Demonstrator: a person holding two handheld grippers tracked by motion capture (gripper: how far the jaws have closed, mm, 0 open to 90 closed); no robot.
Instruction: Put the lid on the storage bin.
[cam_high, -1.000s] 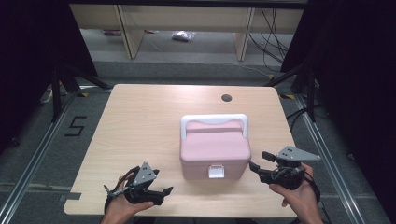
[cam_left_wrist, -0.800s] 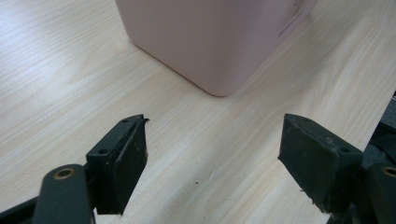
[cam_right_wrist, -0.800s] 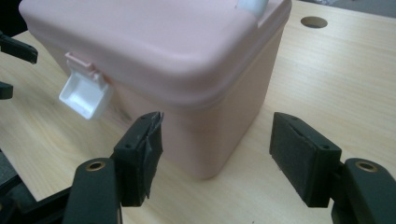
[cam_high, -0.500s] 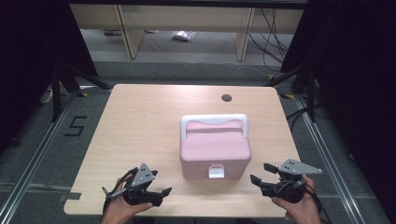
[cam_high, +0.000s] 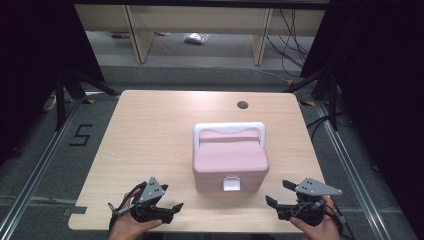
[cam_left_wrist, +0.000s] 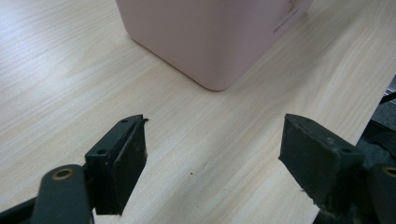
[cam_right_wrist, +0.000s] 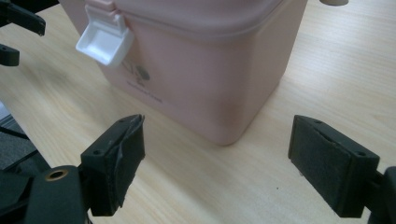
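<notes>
A pink lidded box with a white handle and a white front latch stands shut in the middle of the table. My left gripper lies low at the box's near left, open, with bare wood between its jaws and the box's corner just ahead. My right gripper sits at the near right, open; its jaws have just been opening and nothing is between them. Ahead of it are the box and its latch.
The light wooden table has a round cable hole near its far edge. Its near edge runs just under both hands. Dark floor, rails and shelving legs surround it. The left gripper's jaw tips appear at the right gripper view's upper left.
The right gripper has sunk and drawn back toward the table's near edge, and its jaws have spread wider. The left gripper and the box have stayed put.
</notes>
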